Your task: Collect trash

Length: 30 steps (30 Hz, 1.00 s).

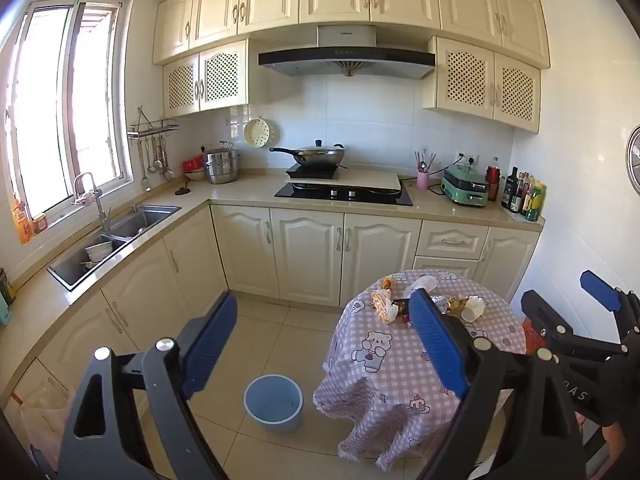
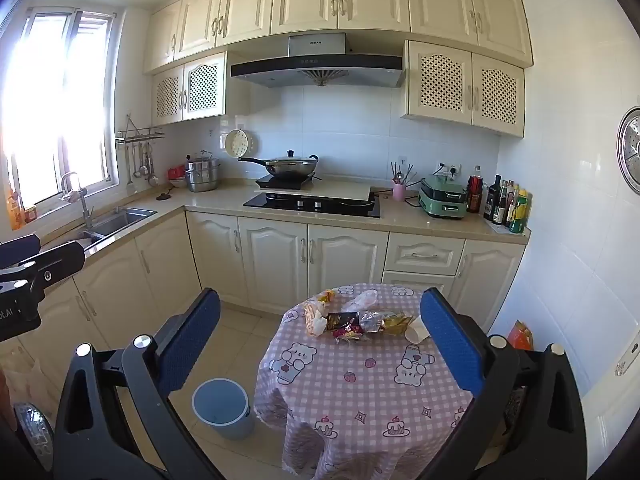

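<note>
Kitchen cabinets [image 2: 276, 264] back our round table [image 2: 360, 384], where wrappers [image 2: 360, 322] lie piled. We hold the left gripper [image 1: 324, 340] and right gripper [image 2: 320, 336] with jaws apart, empty, above a blue bin [image 2: 222, 408].

Left gripper [image 1: 322, 342], right gripper [image 2: 320, 340]: matched pair. Black angular frames with triangular cut-outs, silver round screw heads at pivots, blue ribbed finger pads [image 2: 450, 340] (partial white lettering on frame, unreadable).

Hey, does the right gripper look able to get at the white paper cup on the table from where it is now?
Probably yes. The right gripper has its jaws open and empty, and the cup lies at the near right edge of the trash pile, with only bare tablecloth in front.
</note>
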Each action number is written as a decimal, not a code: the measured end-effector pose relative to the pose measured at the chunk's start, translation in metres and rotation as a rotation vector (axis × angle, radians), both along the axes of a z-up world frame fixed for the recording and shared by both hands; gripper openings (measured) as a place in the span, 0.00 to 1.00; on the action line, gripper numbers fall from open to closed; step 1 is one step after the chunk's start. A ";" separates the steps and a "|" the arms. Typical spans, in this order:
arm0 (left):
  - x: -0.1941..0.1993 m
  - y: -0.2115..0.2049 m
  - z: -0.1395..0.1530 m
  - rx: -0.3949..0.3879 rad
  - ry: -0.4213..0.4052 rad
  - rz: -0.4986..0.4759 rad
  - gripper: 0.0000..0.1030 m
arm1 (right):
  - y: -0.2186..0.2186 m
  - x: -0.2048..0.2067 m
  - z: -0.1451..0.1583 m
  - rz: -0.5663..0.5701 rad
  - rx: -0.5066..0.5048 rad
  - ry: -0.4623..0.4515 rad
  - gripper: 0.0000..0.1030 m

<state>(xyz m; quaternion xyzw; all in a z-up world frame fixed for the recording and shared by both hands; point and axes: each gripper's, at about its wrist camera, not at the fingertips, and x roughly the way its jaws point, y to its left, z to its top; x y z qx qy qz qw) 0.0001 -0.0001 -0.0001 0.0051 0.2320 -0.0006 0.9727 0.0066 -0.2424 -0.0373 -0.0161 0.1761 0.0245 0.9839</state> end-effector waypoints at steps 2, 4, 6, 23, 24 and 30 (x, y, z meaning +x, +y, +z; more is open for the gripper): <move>0.000 0.000 0.000 -0.001 0.000 -0.001 0.84 | 0.000 -0.001 0.000 -0.001 0.001 -0.002 0.94; -0.001 0.000 0.000 0.000 -0.001 0.000 0.84 | 0.000 0.002 -0.001 0.003 0.005 0.022 0.94; -0.001 0.000 0.001 0.000 0.000 0.000 0.84 | 0.000 0.002 -0.002 0.003 0.006 0.020 0.94; -0.001 0.001 -0.011 0.002 0.005 0.001 0.84 | 0.007 0.006 -0.003 0.008 0.012 0.030 0.94; -0.001 0.001 -0.012 0.002 0.005 0.001 0.84 | 0.007 0.006 -0.003 0.009 0.012 0.032 0.94; 0.004 0.003 -0.011 0.001 0.006 0.002 0.84 | 0.005 0.007 0.000 0.013 0.016 0.037 0.94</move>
